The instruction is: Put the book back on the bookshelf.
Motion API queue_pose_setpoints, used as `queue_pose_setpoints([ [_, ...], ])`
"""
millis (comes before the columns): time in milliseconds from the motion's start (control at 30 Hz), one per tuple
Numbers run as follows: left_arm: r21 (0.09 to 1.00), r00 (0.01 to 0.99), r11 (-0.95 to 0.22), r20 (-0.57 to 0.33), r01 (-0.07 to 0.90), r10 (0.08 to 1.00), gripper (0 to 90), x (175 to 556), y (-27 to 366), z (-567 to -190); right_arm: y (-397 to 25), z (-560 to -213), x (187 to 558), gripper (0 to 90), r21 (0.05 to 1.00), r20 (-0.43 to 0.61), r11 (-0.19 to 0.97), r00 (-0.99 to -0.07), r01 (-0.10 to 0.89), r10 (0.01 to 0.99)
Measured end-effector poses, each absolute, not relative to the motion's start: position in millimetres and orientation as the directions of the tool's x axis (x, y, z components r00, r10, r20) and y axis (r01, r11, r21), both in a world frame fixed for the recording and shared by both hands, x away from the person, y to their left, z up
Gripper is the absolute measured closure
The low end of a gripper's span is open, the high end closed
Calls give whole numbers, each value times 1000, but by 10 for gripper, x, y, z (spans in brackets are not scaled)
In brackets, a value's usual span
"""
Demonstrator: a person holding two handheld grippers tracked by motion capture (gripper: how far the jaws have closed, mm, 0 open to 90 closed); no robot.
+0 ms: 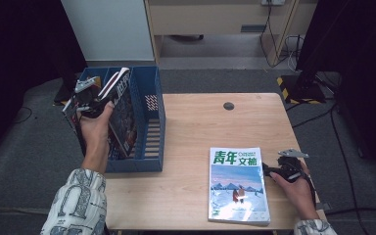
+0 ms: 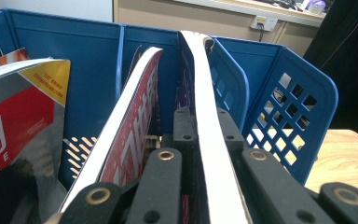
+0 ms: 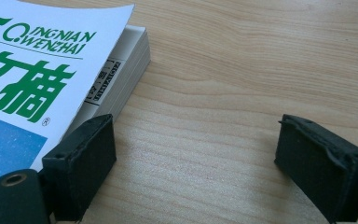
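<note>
A blue file rack (image 1: 149, 122) with several compartments stands at the table's left edge. My left gripper (image 1: 103, 98) is over it, shut on the upper edge of a dark-covered magazine (image 1: 123, 112) that stands tilted in a compartment. In the left gripper view the jaws of the left gripper (image 2: 205, 116) clamp that magazine's white page edge (image 2: 199, 70), inside the rack (image 2: 289, 116). A red-covered magazine (image 2: 135, 126) leans just to its left. My right gripper (image 1: 270, 170) rests open on the table beside a stack of green-titled magazines (image 1: 236, 186). The right gripper (image 3: 193, 149) has its left jaw against the stack's (image 3: 42, 70) spine.
Another magazine with a red and yellow cover (image 2: 23, 107) stands in the rack's left compartment. The wooden table (image 1: 196, 127) has a round cable hole (image 1: 229, 105) near its far edge. Bare wood (image 3: 242, 70) lies between and beyond the right jaws. Cables and a striped base (image 1: 293, 85) are on the floor behind.
</note>
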State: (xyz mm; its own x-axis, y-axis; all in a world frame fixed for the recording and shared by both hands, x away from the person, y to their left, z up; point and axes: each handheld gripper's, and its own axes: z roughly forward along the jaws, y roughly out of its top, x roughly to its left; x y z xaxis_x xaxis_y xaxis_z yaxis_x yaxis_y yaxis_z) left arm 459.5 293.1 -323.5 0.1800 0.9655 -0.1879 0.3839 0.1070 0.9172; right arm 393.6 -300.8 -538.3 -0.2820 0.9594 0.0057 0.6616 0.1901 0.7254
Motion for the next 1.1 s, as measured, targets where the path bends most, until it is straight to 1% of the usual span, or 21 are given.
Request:
queue_pose_setpoints([
  [167,918,186,104,-186,382,965,821,4597,2942,-3254,-3008,-5383,3936,121,725,6,190,-282,661,959],
  [333,911,181,89,-174,403,968,819,4598,2958,-3313,-3008,-5383,3936,121,725,5,191,-282,661,959],
  [400,910,185,57,-144,411,972,817,4599,2960,-3332,-3008,-5383,3936,121,725,6,190,-282,661,959],
  [733,909,186,67,-156,412,970,810,4587,2979,-3336,-3007,-5383,3935,122,725,6,189,-281,662,960],
  [933,911,180,81,-166,405,970,775,4579,2978,-3332,-3007,-5383,3934,122,725,6,190,-281,662,960],
  [1100,911,181,81,-166,403,969,779,4572,2986,-3329,-3006,-5385,3934,122,727,5,189,-281,660,960],
])
